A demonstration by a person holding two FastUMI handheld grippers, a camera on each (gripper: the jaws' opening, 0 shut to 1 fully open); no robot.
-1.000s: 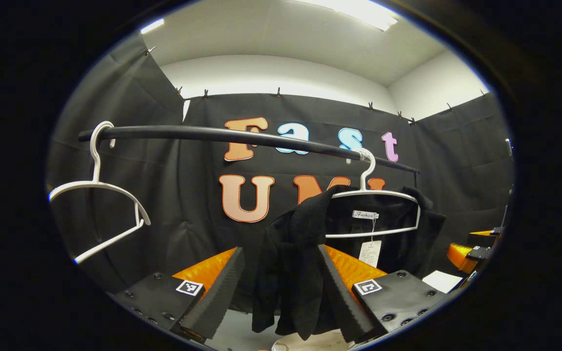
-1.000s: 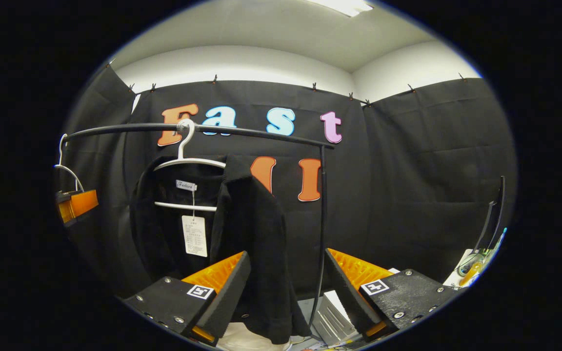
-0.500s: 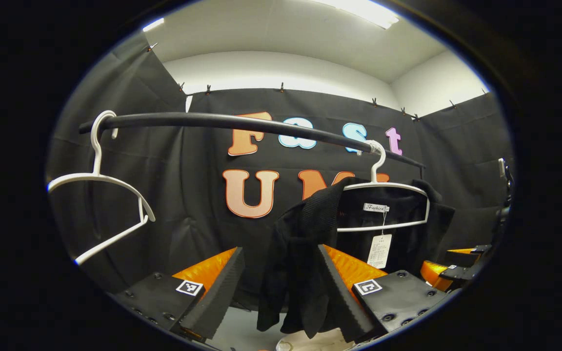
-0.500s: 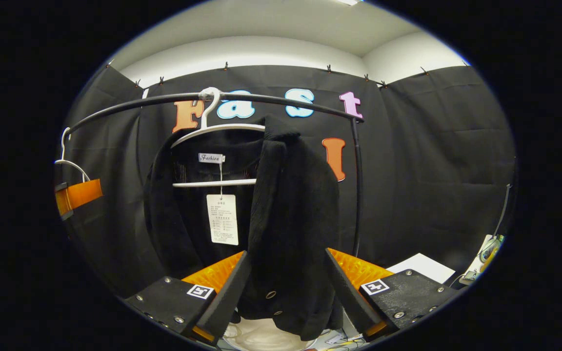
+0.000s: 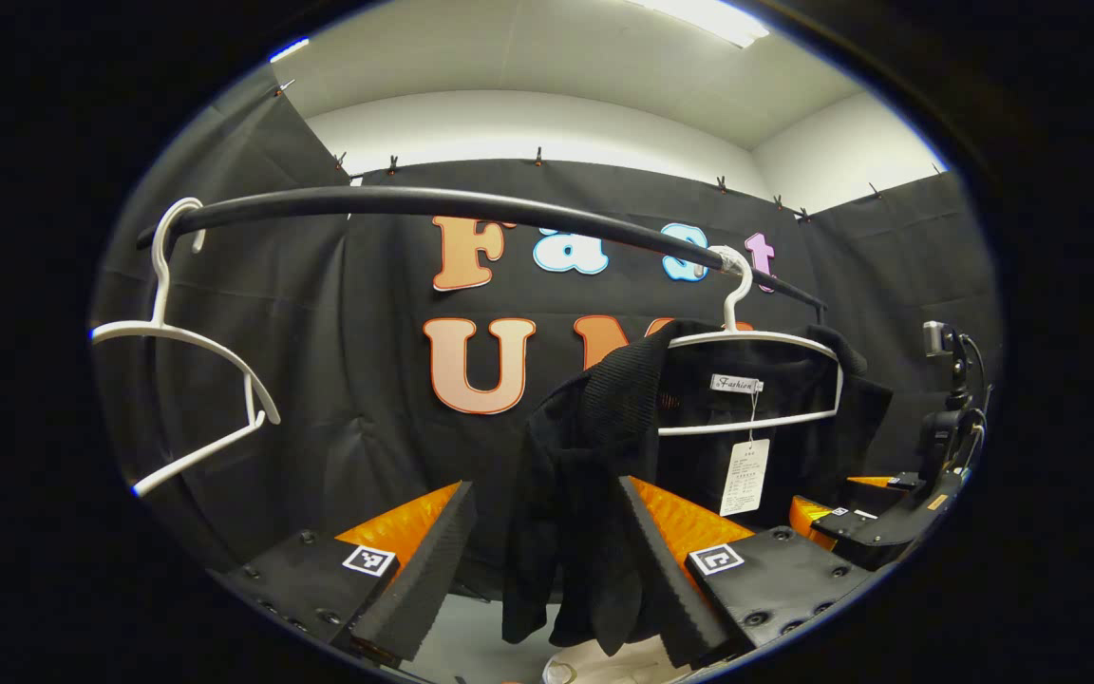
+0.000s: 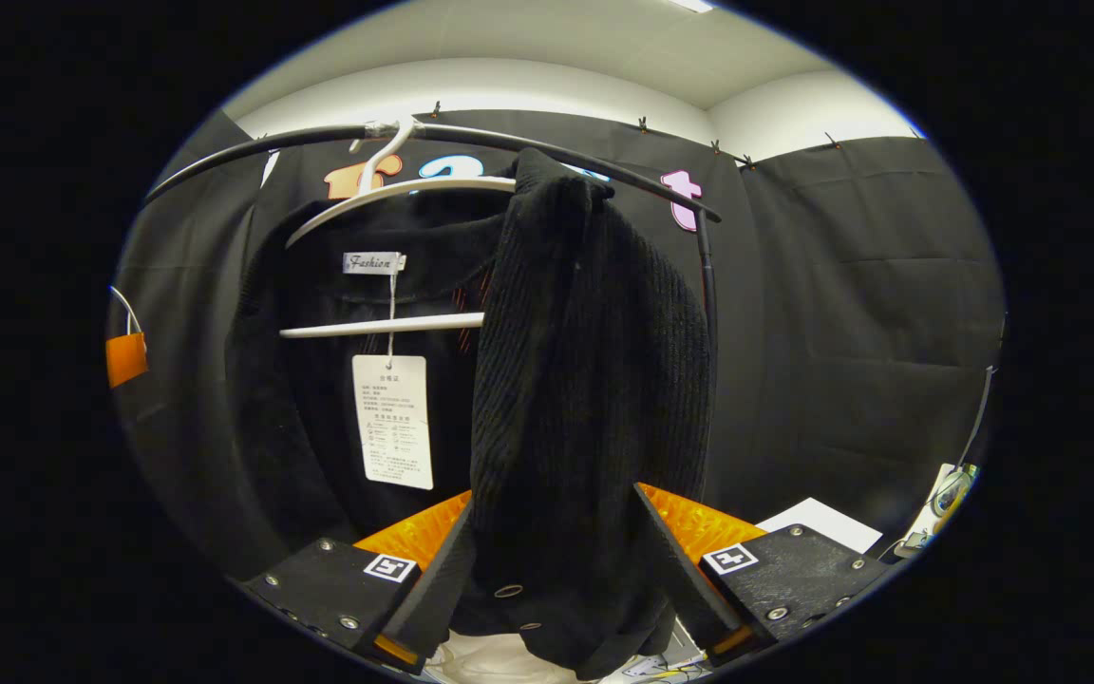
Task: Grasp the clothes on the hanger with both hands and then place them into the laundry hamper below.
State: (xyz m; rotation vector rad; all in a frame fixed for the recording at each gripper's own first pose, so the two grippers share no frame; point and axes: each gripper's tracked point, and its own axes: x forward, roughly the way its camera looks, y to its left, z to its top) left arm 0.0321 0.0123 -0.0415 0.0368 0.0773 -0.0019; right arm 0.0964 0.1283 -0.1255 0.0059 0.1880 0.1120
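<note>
A: Starting closest in, how do the grippers stand?

B: In the left gripper view the left gripper [image 5: 547, 570] is spread wide, and the near front panel of the black jacket [image 5: 594, 494] hangs down between its fingers. Whether either finger touches the cloth, I cannot tell. In the right gripper view the right gripper [image 6: 552, 570] is likewise wide apart, with the other front panel of the jacket [image 6: 585, 380] hanging between its fingers and covering their inner edges.

A: What is cut off or hard to make out?

B: The jacket's hem runs down to the bottom edge of both views. Something pale shows just under it [image 6: 490, 655], but too little of it is visible to name. At the far right of the left gripper view the right gripper [image 5: 851, 518] is partly hidden by the jacket.

A: And farther back?

B: The jacket hangs on a white hanger [image 6: 386, 190] with a paper tag [image 6: 393, 421] dangling inside the open front. The hanger hooks over a black rail [image 5: 433, 201]. An empty white hanger [image 5: 177, 332] hangs near the rail's other end. A white sheet [image 6: 818, 518] lies low at the right.
</note>
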